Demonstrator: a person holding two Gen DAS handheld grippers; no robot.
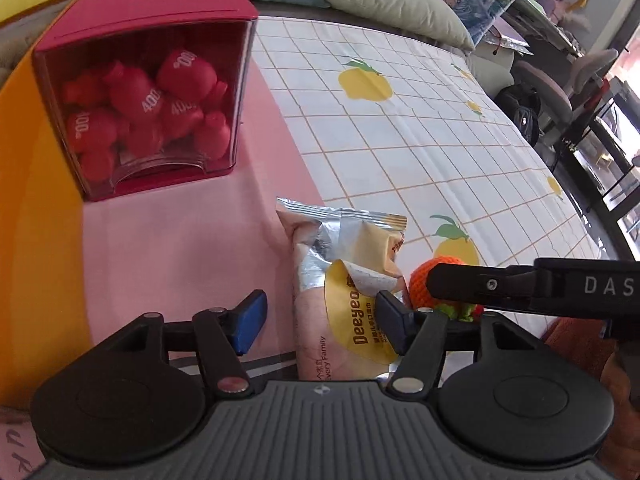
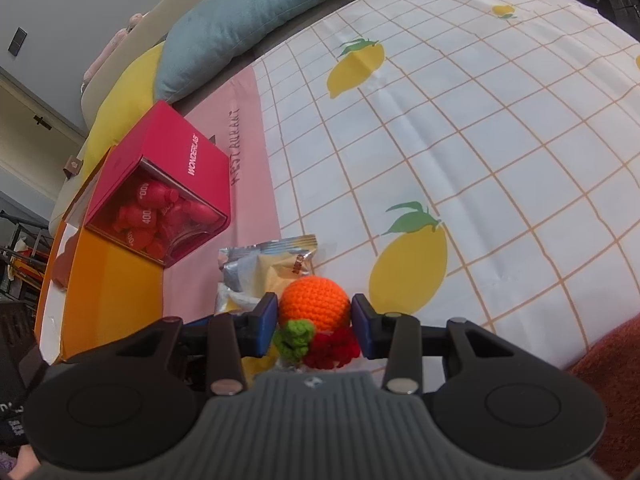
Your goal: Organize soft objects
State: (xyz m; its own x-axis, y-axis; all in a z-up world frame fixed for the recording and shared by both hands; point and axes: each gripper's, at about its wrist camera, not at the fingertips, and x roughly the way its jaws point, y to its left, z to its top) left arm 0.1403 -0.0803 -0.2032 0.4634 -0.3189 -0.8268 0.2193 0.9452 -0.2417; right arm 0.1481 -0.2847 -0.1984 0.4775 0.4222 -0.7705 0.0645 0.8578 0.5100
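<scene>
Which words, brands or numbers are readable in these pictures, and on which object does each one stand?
"Deeyeo": yellow patch of the tissue pack.
"every Family": same pack; the small print beside it is unreadable.
"WONDERLAB": top of the red box.
"400": red bottles inside it.
"RESTAURANT", first letter unclear: pink cloth.
"DAS", cut off: right gripper.

my left gripper (image 1: pixel 322 322) has blue pads on black linkage arms with silver rivets, two round black discs and a ribbed grey body bearing a small emblem. my right gripper (image 2: pixel 314 326) looks the same; its black side shows a screw and white letters "das".
</scene>
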